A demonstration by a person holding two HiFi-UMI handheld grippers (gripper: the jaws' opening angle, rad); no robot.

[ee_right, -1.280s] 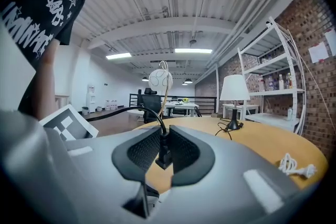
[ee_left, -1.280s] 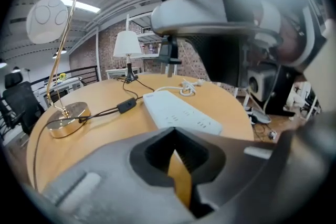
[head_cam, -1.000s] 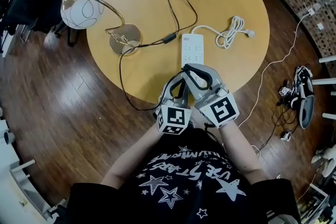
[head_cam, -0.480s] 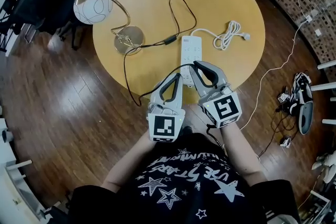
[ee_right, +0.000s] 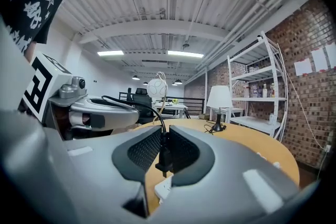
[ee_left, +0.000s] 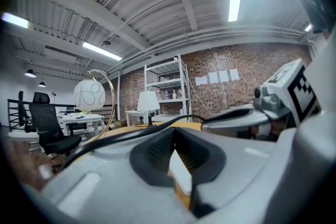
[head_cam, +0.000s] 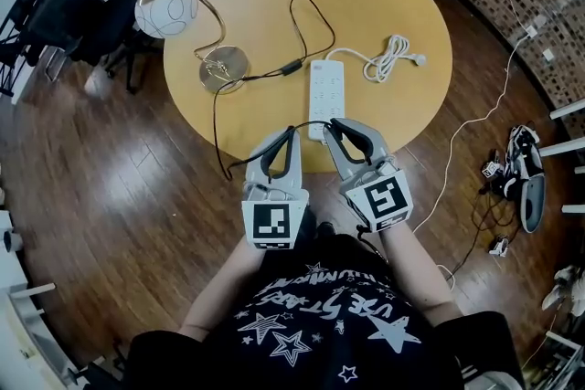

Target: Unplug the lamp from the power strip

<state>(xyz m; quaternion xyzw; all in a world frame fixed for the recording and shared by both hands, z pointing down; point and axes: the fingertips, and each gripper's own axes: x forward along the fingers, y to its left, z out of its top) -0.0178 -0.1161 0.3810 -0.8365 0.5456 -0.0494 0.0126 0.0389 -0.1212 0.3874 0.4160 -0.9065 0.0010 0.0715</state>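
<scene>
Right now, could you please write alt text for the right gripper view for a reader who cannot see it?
The right tongs are shut on a black plug, held clear of the white power strip seen below it on a wooden table. The cord arcs up and left.

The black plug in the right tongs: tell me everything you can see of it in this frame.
The plug is small, black and looks like plastic, with a prong showing at its lower end. It stands upright, pinched between the pads of the right tongs. It is free of the white power strip, whose near end lies just below it. Its black cord rises from the top, arcs over the left tongs and runs toward the gold lamp base.
</scene>
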